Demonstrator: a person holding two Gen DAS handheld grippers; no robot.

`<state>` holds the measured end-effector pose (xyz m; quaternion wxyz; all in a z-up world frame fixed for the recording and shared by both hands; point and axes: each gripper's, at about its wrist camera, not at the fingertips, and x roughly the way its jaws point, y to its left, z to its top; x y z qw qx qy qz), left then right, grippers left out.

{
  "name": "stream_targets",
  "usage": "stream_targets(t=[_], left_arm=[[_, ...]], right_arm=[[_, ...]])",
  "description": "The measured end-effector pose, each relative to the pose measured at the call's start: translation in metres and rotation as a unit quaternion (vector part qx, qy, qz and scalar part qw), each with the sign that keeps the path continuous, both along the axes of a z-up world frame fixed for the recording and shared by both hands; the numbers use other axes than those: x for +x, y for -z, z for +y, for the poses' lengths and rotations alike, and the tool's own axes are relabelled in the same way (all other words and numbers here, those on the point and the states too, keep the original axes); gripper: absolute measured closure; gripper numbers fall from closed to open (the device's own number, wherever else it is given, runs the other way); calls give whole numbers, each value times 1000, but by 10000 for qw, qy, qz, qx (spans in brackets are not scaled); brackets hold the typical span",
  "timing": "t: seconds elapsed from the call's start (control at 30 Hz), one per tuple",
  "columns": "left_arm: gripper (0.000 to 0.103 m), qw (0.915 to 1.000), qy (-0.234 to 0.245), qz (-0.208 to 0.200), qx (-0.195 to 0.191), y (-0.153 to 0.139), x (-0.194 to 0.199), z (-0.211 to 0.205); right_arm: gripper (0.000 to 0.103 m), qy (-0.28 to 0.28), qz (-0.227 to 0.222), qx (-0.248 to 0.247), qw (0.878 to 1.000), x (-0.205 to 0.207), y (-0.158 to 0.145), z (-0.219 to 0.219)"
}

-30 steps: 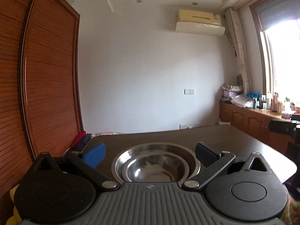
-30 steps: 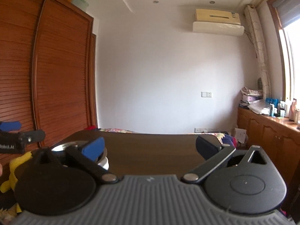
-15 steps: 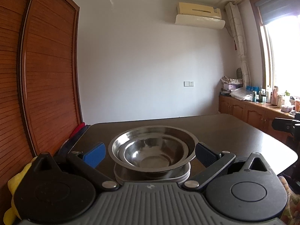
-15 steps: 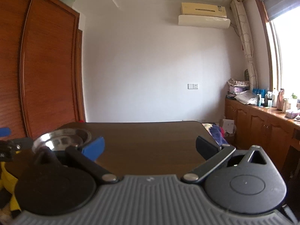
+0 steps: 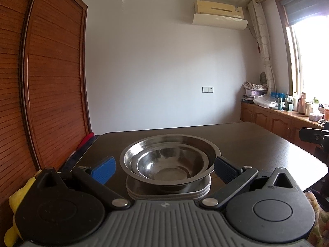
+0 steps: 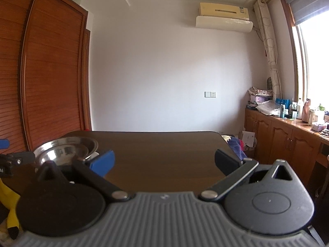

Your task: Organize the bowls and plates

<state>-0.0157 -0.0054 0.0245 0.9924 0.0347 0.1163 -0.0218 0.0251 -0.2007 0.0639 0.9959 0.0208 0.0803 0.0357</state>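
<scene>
On the dark wooden table (image 5: 257, 144) stands a stack of dishes: a large steel bowl (image 5: 144, 146) with a smaller steel bowl (image 5: 164, 164) nested inside it, both upright on a short pile of plates (image 5: 197, 191) at the near left part of the tabletop. The left gripper (image 5: 164, 169) faces this stack with its blue-padded fingers (image 5: 103, 169) spread wide, one on each side of the bowls and clear of the rim; they hold nothing. The right gripper (image 6: 164, 162) is over bare tabletop to the right of the stack, its fingers also spread wide and empty. In the right wrist view the same bowls (image 6: 65, 150) appear at the far left, partly behind the gripper's left finger (image 6: 101, 162).

A louvred wooden wardrobe (image 5: 47, 86) fills the left side of the room. An air conditioner (image 5: 219, 16) hangs high on the far white wall, above a light switch (image 5: 207, 90). Along the right wall, under the window (image 5: 310, 61), a low wooden cabinet (image 6: 287, 144) carries bottles and clutter. Something yellow (image 5: 18, 197) shows at the near left edge.
</scene>
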Motion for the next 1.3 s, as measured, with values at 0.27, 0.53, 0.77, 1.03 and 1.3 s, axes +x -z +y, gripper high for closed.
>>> stream_targets(t=[0.27, 0.53, 0.77, 1.03, 1.3], left_arm=[[0, 10000, -36, -13, -1, 1, 0, 2], [0, 10000, -53, -14, 8, 1, 0, 4], [0, 10000, -71, -15, 23, 1, -1, 3], [0, 10000, -66, -8, 20, 1, -1, 3], [0, 10000, -50, -15, 3, 1, -2, 5]], right_arm=[[0, -5, 6, -21, 10000, 0, 1, 1], [0, -16, 2, -15, 10000, -1, 1, 1], [0, -19, 23, -22, 10000, -2, 0, 2], [0, -33, 30, -30, 10000, -2, -1, 3], [0, -50, 47, -39, 10000, -2, -1, 4]])
